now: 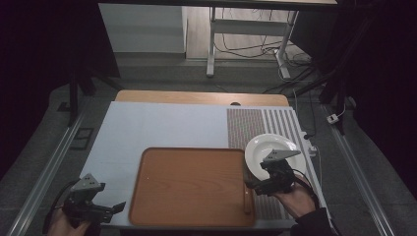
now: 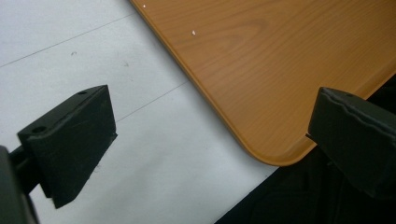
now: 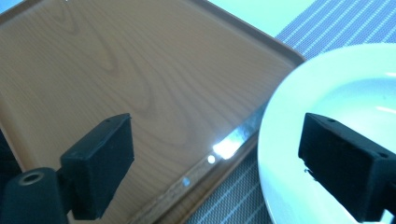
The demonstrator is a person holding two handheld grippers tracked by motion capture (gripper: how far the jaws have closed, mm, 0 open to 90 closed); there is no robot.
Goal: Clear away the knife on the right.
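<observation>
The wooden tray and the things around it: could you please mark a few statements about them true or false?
1. The brown wooden tray has a cup standing in it. False: a knife lies along its right edge.
2. The round white plate sits on the striped placemat, right of the tray. True.
3. The left gripper is shut on the tray's corner. False: it is open, apart from the tray.
4. The right gripper is open, at the plate's near rim. True.
5. The plate holds food. False: it looks bare.
</observation>
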